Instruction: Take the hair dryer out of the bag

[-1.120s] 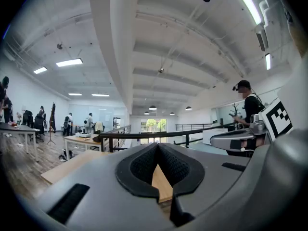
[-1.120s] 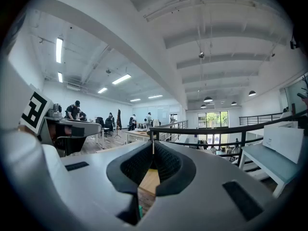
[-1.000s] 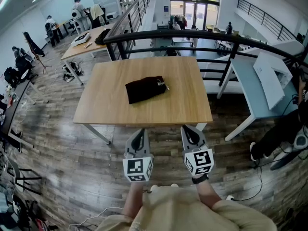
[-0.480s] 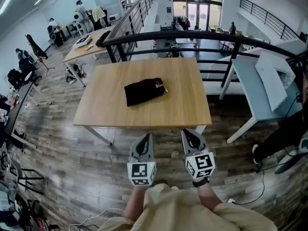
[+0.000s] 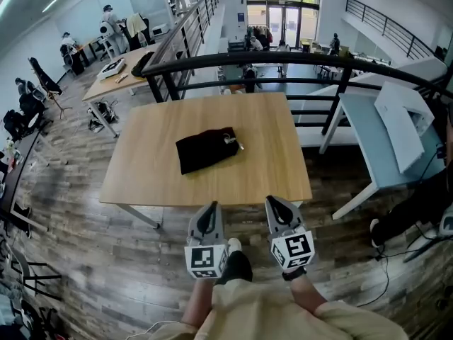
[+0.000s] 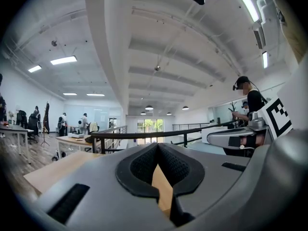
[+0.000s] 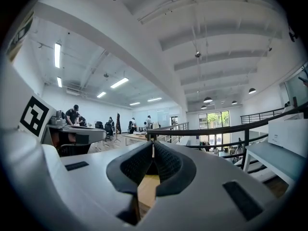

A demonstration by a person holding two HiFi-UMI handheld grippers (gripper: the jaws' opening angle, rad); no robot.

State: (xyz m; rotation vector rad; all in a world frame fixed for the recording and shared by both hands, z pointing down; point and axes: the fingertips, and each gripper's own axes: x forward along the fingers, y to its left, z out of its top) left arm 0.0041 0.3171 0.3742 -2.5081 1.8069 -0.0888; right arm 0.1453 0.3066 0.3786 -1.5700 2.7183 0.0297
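Holding the left gripper (image 5: 209,205) shut: pads (image 6: 144,165) meeting at the tips, gripping nothing, showing only a sliver of pale wood through the gap lower down. Holding the right gripper (image 5: 272,200) the same way, pads (image 7: 137,165) together and empty. Pointing both level and side by side, tips sitting just at the near edge of the wooden table (image 5: 269,168) in the head view.

Facing a black bag (image 5: 206,149) lying flat near the middle of that table, well apart from both sets of tips and a little to the left of the left gripper's line. Not touching it with either gripper.

Not seeing the hair dryer anywhere, with the bag lying closed and dark over whatever is inside. Making out only a small pale piece (image 5: 233,141) at the bag's right end, too small to identify. Losing the bag behind the gripper bodies in both gripper views, and catching there little more than the tabletop's edge and a dark railing (image 5: 283,57) beyond the table's far side.

Comparing with a second ago: standing closer now, with the strip of floor that separated the tips from the table edge gone and the bag sitting lower in the head view. Also showing a shoe (image 5: 236,261) between the two grippers, unseen at that earlier moment. Leaving the bag as it lay — same spot on the table, same angle.
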